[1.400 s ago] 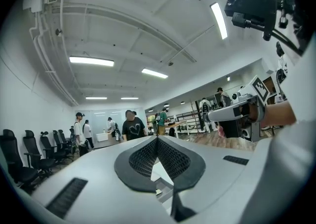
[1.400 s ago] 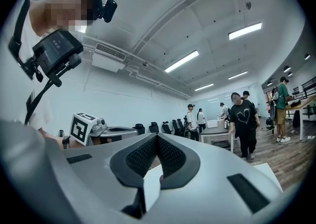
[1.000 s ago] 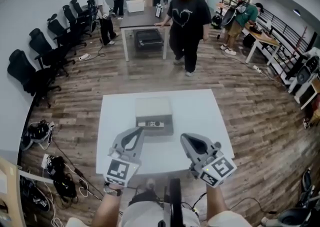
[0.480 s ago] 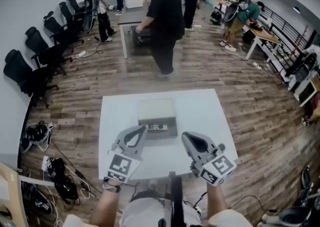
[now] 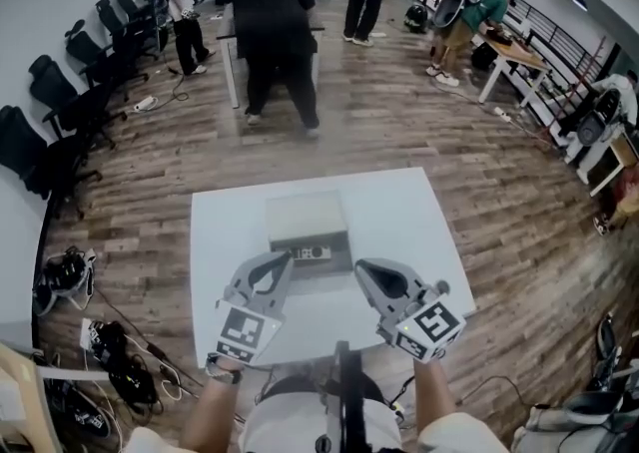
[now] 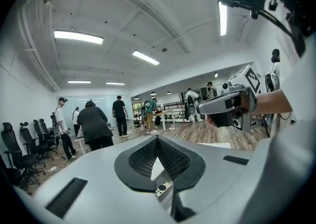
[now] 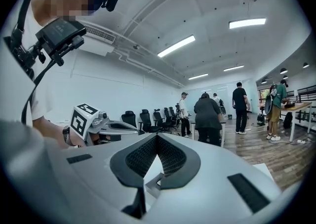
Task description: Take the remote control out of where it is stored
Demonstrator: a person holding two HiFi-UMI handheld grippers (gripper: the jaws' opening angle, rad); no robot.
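Both the left tongs [image 5: 285,259] and right tongs [image 5: 361,266] are closed and empty. The dark slim remote control [image 5: 312,252] seems to lie in the pale grey box [image 5: 308,217] just ahead, between them. Spread one pair first, then approach low.

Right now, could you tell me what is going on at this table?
A person holds the left gripper and right gripper over the near side of a white table. Both are shut and empty, aimed at a grey box mid-table, apparently not touching it. What looks like the remote sits in the box's front slot, not yet taken out.
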